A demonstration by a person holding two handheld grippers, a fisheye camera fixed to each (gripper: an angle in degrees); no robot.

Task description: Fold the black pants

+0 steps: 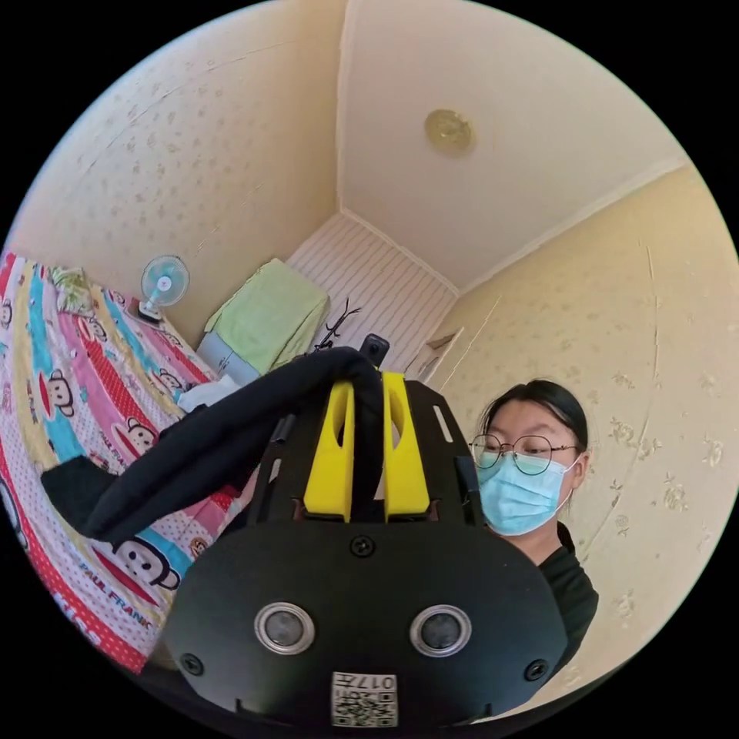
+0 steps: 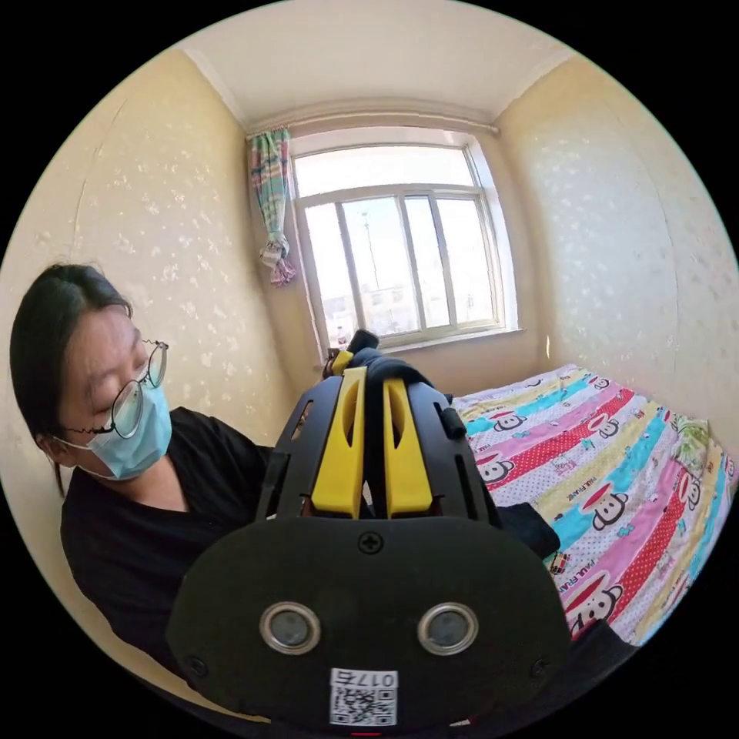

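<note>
In the left gripper view, the black pants point(image 1: 208, 446) drape from the yellow jaws down to the left, over the patterned bed point(image 1: 85, 400). My left gripper point(image 1: 368, 385) is shut on this cloth, a fold of it wedged between the two jaws. In the right gripper view, black cloth of the pants point(image 2: 385, 360) bunches over the jaw tips, and my right gripper point(image 2: 372, 381) is shut on it. More black cloth point(image 2: 531, 527) lies on the bed beside the gripper body. Both grippers are held up in the air, pointing at walls and ceiling.
A person in a black top stands close behind both grippers point(image 1: 531, 477) point(image 2: 138, 477). The bed with a colourful cartoon sheet point(image 2: 616, 477) runs along the wall. A small fan point(image 1: 163, 283) and a green-covered object point(image 1: 265, 319) stand at the bed's far end. A window point(image 2: 400, 254) is ahead.
</note>
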